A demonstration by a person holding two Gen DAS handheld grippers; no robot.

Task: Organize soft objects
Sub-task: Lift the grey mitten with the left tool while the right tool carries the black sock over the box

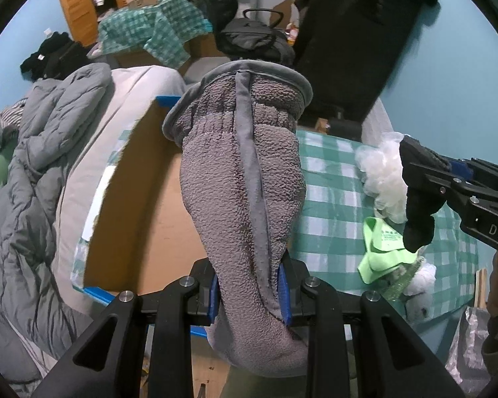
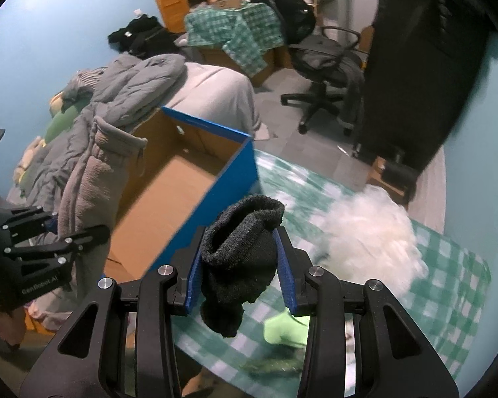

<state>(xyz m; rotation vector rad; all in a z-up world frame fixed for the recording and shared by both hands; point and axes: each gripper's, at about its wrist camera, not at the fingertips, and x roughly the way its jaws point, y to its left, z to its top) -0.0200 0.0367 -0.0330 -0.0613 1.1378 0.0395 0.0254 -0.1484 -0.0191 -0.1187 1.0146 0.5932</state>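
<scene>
- Left gripper [image 1: 249, 295]: jaws clamped on the grey fleece mitten [image 1: 242, 172], which stands above the jaws with its cuff uppermost and its toe end hanging below them.
- Right gripper [image 2: 240, 272]: jaws clamped on the black sock [image 2: 240, 255]; its open cuff rises above the fingertips and the rest droops beneath.
- Cardboard box [image 2: 169, 199]: open-topped, blue outside, brown and bare inside. The mitten is held over its near-left rim; the sock is held just outside its right corner wall.
- Desk [image 2: 448, 285]: covered with a green-checked cloth, directly right of the box. A white fluffy mass [image 2: 365, 232] lies on it beyond the sock, and a lime-green cloth [image 2: 285, 330] lies below the right gripper.
- Bed [image 2: 212, 89]: touches the box's far side; a grey quilt [image 2: 126, 83] is piled on it.
- Office chair [image 2: 325, 63]: on the floor, well beyond the box.
</scene>
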